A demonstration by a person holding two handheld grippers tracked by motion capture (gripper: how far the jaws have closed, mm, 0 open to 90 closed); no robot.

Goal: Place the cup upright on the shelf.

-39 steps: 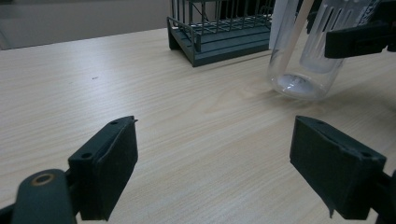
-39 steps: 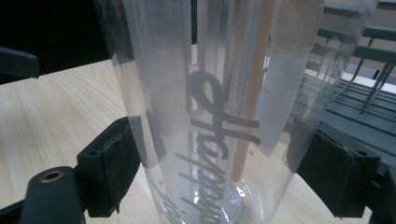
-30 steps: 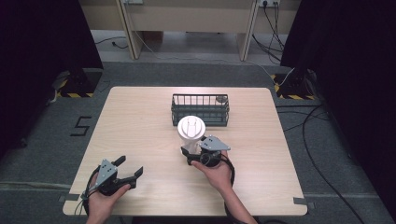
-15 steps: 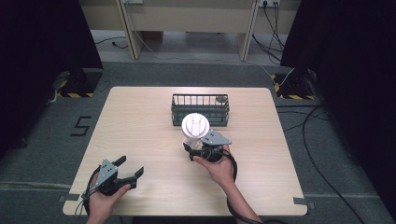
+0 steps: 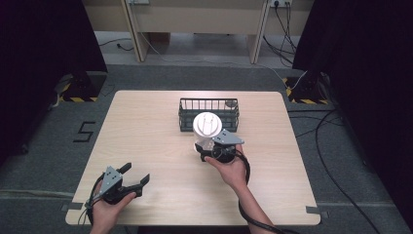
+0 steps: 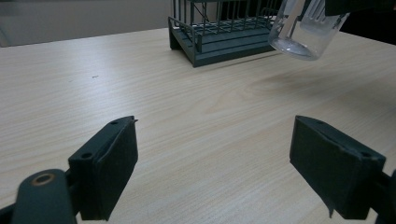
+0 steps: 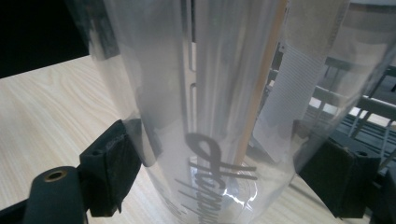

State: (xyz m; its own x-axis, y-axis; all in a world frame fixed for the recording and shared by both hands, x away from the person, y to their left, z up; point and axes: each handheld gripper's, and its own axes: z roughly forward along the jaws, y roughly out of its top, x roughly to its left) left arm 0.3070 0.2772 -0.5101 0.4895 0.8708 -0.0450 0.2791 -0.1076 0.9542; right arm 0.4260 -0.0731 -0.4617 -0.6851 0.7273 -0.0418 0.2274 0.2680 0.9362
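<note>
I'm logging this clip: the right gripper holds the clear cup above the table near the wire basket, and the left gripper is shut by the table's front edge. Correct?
Not quite. The left gripper is open: the left gripper view shows its jaws wide apart over bare table. The rest stands: the right gripper holds the clear cup lifted near the wire basket.

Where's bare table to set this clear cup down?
Bare wood lies left of the wire basket, running down to the open left gripper, and along the table right edge. Crowded where the right gripper holds the cup in front of the basket.
</note>
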